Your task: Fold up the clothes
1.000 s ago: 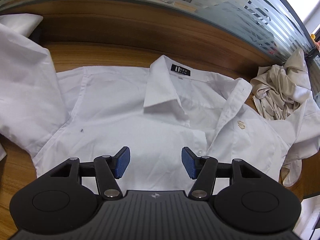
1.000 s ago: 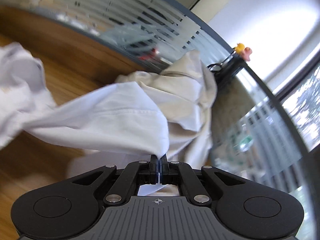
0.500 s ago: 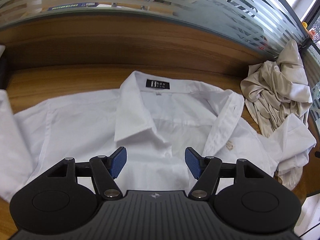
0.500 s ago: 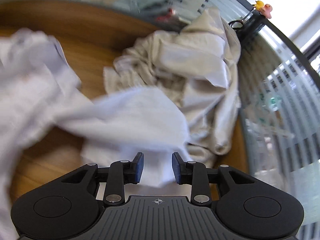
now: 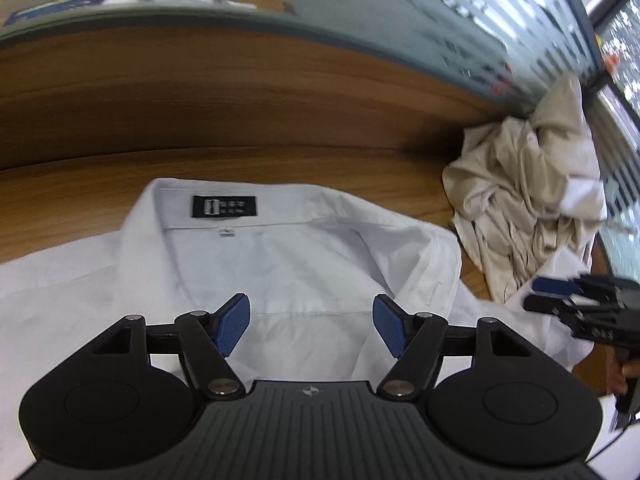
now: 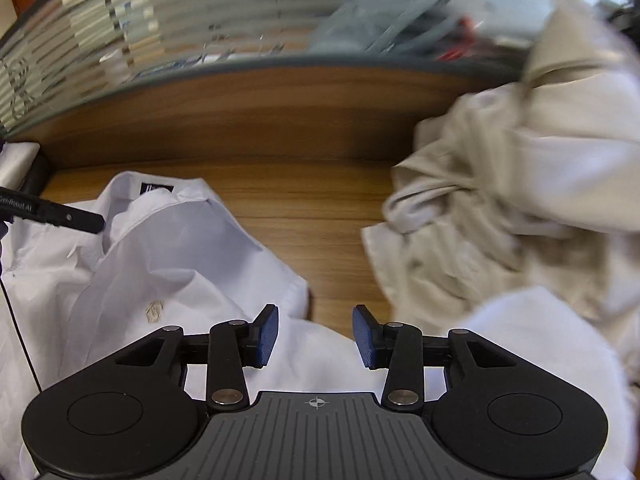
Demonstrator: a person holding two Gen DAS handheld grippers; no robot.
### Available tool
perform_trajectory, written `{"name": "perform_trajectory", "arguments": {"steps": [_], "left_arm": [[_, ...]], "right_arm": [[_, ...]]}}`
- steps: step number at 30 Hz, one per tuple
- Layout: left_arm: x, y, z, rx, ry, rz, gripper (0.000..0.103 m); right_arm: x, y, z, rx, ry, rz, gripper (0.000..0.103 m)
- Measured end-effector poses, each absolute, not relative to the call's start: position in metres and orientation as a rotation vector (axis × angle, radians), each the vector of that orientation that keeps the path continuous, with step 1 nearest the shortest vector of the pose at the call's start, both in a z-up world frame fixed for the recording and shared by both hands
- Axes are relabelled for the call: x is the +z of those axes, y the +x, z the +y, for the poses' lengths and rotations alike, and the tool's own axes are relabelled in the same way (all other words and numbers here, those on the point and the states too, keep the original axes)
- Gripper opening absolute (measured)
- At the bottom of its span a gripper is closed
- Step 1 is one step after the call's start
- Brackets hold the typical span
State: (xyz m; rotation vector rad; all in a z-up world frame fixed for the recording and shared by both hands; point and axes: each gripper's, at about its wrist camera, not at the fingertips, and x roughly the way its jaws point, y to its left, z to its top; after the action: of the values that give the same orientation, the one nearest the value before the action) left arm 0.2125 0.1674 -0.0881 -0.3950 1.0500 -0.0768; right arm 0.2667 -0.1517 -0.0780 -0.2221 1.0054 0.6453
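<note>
Wooden desk (image 5: 248,168) under frosted glass carried a white shirt (image 5: 304,264) lying spread, collar up, beside a crumpled beige garment (image 6: 520,200).
Both the left gripper (image 5: 311,330) and right gripper (image 6: 315,336) hovered with fingers wide, empty; thin, limp cotton would likely sag, so hems or shoulder seams looked the best holds.

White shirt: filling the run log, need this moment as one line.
white shirt flat on table, collar up | left tongs open | right tongs open | beige garment heaped aside

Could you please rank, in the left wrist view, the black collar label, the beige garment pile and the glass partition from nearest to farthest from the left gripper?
From the left gripper:
1. Black collar label, straight ahead.
2. Beige garment pile, ahead right.
3. Glass partition, at the back.
</note>
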Motion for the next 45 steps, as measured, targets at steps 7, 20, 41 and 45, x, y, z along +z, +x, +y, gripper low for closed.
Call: {"name": "perform_trajectory", "arguments": {"steps": [7,20,41,45], "left_arm": [[-0.116,0.24,0.15,-0.239,-0.301,1.108,0.051],[-0.103,0.245,0.164,-0.296,-0.528,1.062,0.047],[-0.085,0.193,0.184,-0.081,-0.995,1.066,0.076],[-0.095,0.173,0.187,-0.03,-0.991,1.09,0.05]], "right_arm": [[-0.122,0.306,-0.111,0.74,-0.219,1.067,0.044],[-0.121,0.341,-0.082,0.934,-0.162,1.078,0.055],[-0.052,0.181,-0.043,1.2,-0.137,0.817,0.004],[-0.053,0.156,-0.044,1.252,-0.163,0.85,0.004]]}}
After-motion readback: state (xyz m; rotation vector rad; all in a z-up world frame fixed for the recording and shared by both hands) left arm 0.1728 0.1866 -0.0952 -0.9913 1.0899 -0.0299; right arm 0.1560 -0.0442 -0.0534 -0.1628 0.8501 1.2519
